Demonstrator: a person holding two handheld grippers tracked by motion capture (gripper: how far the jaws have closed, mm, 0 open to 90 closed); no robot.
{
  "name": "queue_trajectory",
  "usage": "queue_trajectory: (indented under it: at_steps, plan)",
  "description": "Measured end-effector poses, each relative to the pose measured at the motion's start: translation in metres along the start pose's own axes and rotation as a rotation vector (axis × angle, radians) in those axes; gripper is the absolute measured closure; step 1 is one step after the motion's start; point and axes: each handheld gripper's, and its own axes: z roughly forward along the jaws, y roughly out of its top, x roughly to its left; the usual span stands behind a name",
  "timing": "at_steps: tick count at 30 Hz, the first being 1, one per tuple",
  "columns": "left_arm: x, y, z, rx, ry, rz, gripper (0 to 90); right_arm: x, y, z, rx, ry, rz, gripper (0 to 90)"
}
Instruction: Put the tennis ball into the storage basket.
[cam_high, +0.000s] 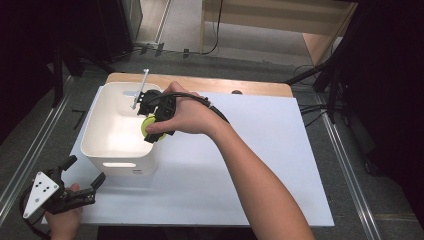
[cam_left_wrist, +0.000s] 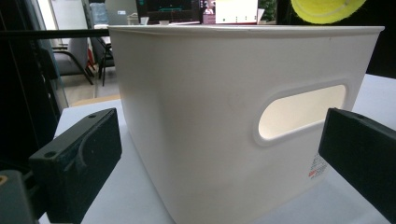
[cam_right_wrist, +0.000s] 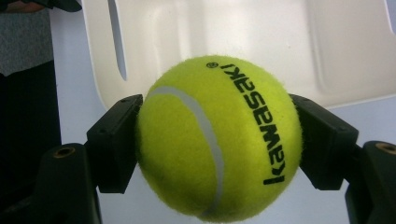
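Observation:
A yellow-green tennis ball (cam_right_wrist: 187, 154) with black lettering sits pinched between the two black jaws of my right gripper (cam_right_wrist: 217, 140). From above, the right gripper (cam_high: 152, 127) holds the ball (cam_high: 147, 125) over the right side of a white plastic bin (cam_high: 107, 150), just inside its rim. The bin's white floor (cam_right_wrist: 243, 42) lies behind the ball. My left gripper (cam_high: 86, 171) rests at the table's front left, open with nothing between its jaws. It faces the bin's handle-slot wall (cam_left_wrist: 210, 116), and the ball (cam_left_wrist: 327, 9) shows above the rim.
The bin stands at the left of a white sheet (cam_high: 260, 165) covering the table. A wooden strip (cam_high: 240, 86) runs along the back edge. A thin white rod (cam_high: 141, 89) sticks up near the bin's far rim. Dark floor and metal rails surround the table.

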Motion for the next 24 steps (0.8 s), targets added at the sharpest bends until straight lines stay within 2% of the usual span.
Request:
queue_trajectory:
  at_steps: [10, 24]
  plan:
    - [0.0, 0.0, 0.0, 0.001, 0.003, -0.001, 0.0, 0.004, 0.012, 0.005, -0.006, 0.006, -0.017, 23.3]
    - [0.0, 0.0, 0.0, 0.001, 0.003, -0.003, 0.0, 0.008, 0.023, 0.019, 0.012, 0.013, -0.038, 23.3]
